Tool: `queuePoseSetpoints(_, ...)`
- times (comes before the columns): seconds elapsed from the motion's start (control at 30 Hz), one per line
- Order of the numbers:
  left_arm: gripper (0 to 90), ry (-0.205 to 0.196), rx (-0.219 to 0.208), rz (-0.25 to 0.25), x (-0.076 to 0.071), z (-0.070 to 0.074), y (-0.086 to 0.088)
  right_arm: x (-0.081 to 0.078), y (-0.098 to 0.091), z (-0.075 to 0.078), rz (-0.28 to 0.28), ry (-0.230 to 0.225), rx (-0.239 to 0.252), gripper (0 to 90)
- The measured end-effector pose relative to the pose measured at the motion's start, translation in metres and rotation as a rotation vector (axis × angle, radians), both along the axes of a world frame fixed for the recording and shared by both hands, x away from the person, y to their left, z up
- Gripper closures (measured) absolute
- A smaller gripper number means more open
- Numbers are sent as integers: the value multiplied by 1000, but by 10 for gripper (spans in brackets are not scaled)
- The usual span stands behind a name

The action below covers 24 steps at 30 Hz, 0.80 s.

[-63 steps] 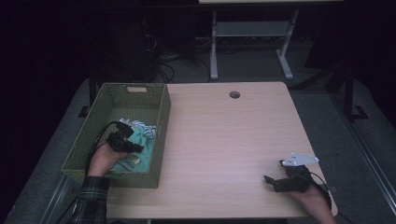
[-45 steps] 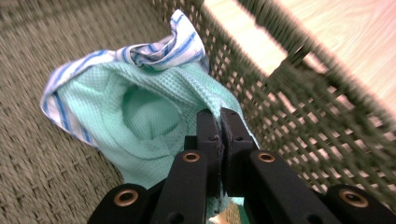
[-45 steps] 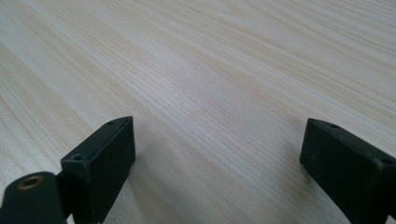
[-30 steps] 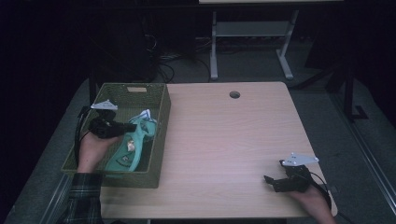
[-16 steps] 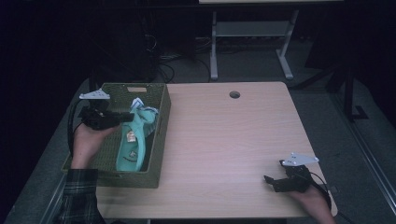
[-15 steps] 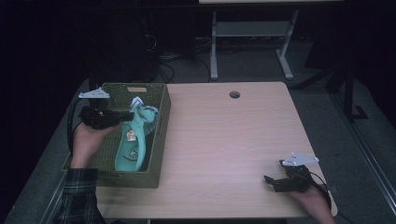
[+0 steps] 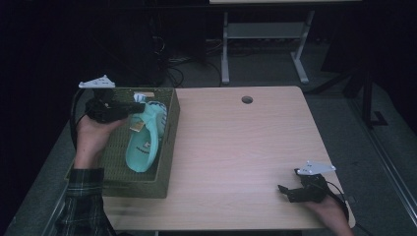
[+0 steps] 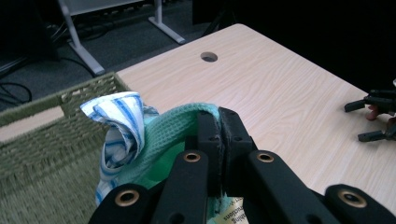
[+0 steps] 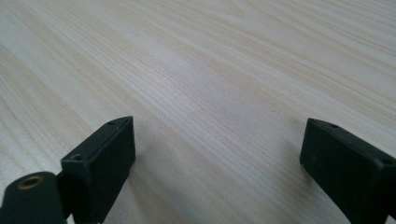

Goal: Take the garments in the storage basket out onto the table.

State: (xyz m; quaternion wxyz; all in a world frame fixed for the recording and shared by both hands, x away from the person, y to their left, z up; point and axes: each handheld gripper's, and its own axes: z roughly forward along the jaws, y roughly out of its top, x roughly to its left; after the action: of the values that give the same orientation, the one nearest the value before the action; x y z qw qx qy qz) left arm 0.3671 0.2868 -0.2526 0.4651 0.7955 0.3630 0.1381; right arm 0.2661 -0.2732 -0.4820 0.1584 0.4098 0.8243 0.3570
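A teal cloth (image 7: 144, 140) hangs from my left gripper (image 7: 139, 105) over the green woven basket (image 7: 142, 186) at the table's left side. The jaws are shut on the cloth's top fold (image 8: 187, 116). A blue-and-white striped cloth (image 8: 119, 126) bunches beside the teal one at the jaws. My right gripper (image 7: 286, 192) rests near the table's front right corner, its jaws wide apart over bare wood (image 9: 215, 107) with nothing between them.
The light wooden table (image 7: 236, 147) has a round cable hole (image 7: 247, 100) near its far edge. A metal desk frame (image 7: 260, 44) and cables stand on the dark floor behind. The basket's wall rises along the table's left part.
My left gripper has lifted the teal cloth up out of the basket so that it hangs lengthwise. The right gripper has stayed where it was.
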Motion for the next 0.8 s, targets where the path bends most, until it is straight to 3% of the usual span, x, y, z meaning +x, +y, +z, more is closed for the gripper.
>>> queuePoseSetpoints(0.4, 879, -67, -16, -54, -1, 34, -24, 0, 0, 0, 0, 0, 0, 99)
queuePoseSetpoints(0.67, 879, -77, -61, -102, 1, 34, -46, 0, 0, 0, 0, 0, 0, 99)
queuePoseSetpoints(0.8, 879, -79, -64, -129, 1, 34, -60, 0, 0, 0, 0, 1, 0, 99)
